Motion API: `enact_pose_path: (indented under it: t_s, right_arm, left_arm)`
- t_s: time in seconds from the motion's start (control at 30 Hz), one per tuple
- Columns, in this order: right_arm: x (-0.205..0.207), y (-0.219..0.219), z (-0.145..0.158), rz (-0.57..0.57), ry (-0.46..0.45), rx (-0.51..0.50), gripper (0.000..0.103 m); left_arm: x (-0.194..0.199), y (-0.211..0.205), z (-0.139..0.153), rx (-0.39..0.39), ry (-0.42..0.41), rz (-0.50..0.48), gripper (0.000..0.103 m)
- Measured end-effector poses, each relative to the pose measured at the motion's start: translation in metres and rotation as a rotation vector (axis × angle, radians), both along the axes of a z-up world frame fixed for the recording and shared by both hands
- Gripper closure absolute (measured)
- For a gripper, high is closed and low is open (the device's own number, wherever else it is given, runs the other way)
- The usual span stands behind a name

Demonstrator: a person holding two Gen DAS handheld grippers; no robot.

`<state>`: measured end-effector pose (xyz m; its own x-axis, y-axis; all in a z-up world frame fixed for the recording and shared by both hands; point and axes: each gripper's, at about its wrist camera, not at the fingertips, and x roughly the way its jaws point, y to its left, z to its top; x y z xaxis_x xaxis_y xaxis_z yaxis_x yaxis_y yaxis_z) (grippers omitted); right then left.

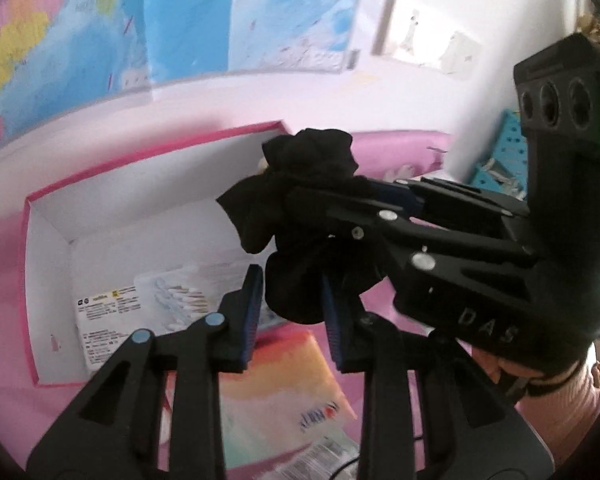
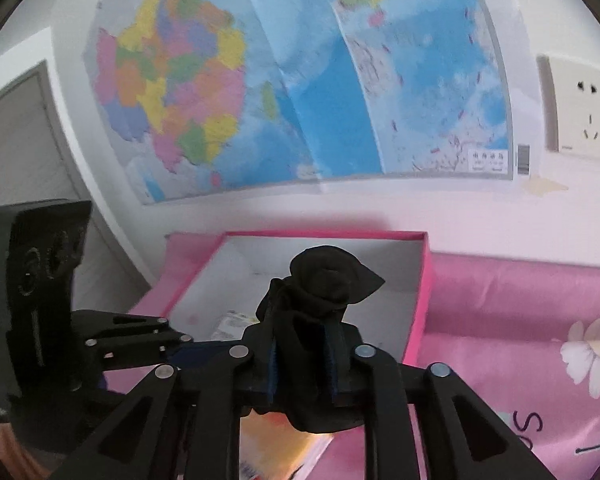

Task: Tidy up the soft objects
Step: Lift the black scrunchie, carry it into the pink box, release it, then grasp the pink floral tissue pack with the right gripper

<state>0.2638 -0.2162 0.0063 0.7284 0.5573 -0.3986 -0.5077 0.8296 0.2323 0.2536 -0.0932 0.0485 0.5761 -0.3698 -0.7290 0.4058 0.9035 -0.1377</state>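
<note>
Left wrist view, nearest: left gripper (image 1: 290, 314), blue-padded jaws set a little apart. The lower lobe of a crumpled black fabric bundle (image 1: 300, 216) hangs between the pads; whether they press on it cannot be told. Under the jaws, at 6 o'clock, lies a pastel rainbow-coloured soft packet (image 1: 288, 384), partly covered by the gripper links, its lettering blurred.

From 3 o'clock the right gripper (image 1: 384, 196) reaches in. Its own camera shows the narrow jaws clamped on the bundle (image 2: 324, 280), which bulges up above the fingertips of that gripper (image 2: 302, 360) and sags below them. A pink sleeve (image 1: 572, 404) is cut off at 4 o'clock.

Behind the bundle, at 9 o'clock, sits an open pink-edged white cardboard box (image 1: 52, 196) on a pink floral sheet (image 2: 520, 320). Inside it: a clear pack of cotton swabs (image 1: 172, 296), labels unreadable.

Farthest, at 12 o'clock, a colourful wall map (image 2: 300, 80), motion-blurred, and a beige wall socket (image 2: 584, 108) at 2 o'clock.
</note>
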Motion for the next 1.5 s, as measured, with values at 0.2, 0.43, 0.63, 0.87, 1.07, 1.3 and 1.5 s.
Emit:
enact_pose_path:
  t_s: [0.2,0.43,0.63,0.87,1.07,1.3,1.5]
  right_arm:
    - [0.023,0.005,-0.018,-0.076,0.050,-0.048,0.069]
    - [-0.018,-0.012,-0.011,-0.047,0.021,-0.023,0.068]
    - [-0.069,-0.027,-0.001,0.062,0.022,0.076,0.065]
    - [-0.126,-0.020,-0.004,0.203,0.046,0.090,0.055]
    - [-0.141,0.004,-0.042,0.274,0.158,0.037,0.055]
    - [-0.138,0.036,-0.095,0.293,0.287,-0.002,0.055]
    - [-0.132,0.049,-0.121,0.307,0.347,0.018,0.057]
  left_arm:
    - [0.016,0.005,-0.016,0.029,0.032,0.058,0.072]
    - [-0.023,0.024,-0.007,0.017,-0.043,0.037,0.070]
    - [-0.071,0.062,0.007,-0.049,-0.095,0.012,0.060]
    - [-0.118,0.100,-0.011,-0.047,-0.069,0.036,0.058]
    - [-0.142,0.108,-0.048,-0.031,0.027,0.017,0.058]
    - [-0.155,0.099,-0.073,-0.012,0.084,-0.032,0.059]
    - [-0.159,0.094,-0.080,0.004,0.097,-0.050,0.065]
